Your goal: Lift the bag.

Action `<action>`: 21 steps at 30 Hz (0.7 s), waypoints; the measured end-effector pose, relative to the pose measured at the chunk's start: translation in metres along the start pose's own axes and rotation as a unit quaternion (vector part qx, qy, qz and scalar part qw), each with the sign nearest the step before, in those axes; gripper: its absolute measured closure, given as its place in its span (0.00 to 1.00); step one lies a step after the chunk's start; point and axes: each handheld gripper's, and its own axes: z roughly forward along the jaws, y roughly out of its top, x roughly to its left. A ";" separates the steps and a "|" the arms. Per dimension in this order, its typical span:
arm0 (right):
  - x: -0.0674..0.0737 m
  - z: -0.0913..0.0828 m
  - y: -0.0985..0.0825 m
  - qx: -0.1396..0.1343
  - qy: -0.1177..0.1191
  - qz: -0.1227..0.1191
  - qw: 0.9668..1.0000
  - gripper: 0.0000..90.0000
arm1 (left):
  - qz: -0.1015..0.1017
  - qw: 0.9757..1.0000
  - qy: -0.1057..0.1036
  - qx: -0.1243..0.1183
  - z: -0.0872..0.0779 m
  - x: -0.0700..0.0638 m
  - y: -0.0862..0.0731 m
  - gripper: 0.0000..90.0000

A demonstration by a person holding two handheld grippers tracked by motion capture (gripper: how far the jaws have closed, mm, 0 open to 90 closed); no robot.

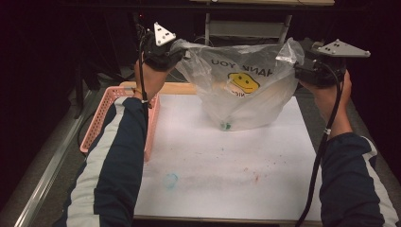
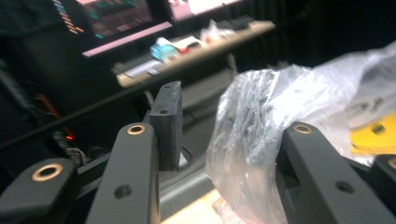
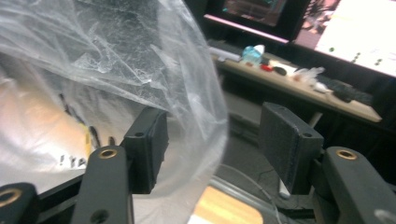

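A clear plastic bag [image 1: 241, 90] with a yellow smiley face and mirrored lettering stands at the back of the white mat [image 1: 227, 165]. A small green thing [image 1: 226, 126] lies in its bottom. My left gripper [image 1: 178, 51] is at the bag's left handle. In the left gripper view my left gripper [image 2: 224, 121] is open: the crumpled plastic [image 2: 261, 121] lies against the right jaw and a gap separates it from the left pad [image 2: 169, 121]. My right gripper [image 1: 299, 66] is at the bag's right handle. My right gripper [image 3: 215, 126] is open too, with plastic [image 3: 140, 60] draped over its left pad [image 3: 152, 144].
A pink basket [image 1: 101, 118] sits along the mat's left side under my left forearm. A wooden board [image 1: 179, 88] lies behind the mat. Faint teal [image 1: 170, 179] and reddish stains mark the mat's front. A desk with monitors stands in the dark behind.
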 end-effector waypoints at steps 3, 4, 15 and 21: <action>0.006 -0.003 -0.006 0.002 0.006 -0.003 1.000 0.47 | 0.002 1.000 -0.004 0.005 -0.002 -0.001 -0.009 0.67; 0.007 -0.004 -0.008 0.001 0.006 -0.002 1.000 0.46 | 0.001 1.000 -0.006 0.006 -0.002 0.000 -0.011 0.67; 0.009 -0.024 -0.029 0.005 0.023 0.007 1.000 0.38 | -0.007 0.999 -0.037 0.005 -0.018 0.006 -0.020 0.71; 0.004 -0.039 -0.037 0.022 0.022 -0.009 0.999 0.35 | 0.000 0.999 0.004 0.034 -0.022 0.002 -0.011 0.97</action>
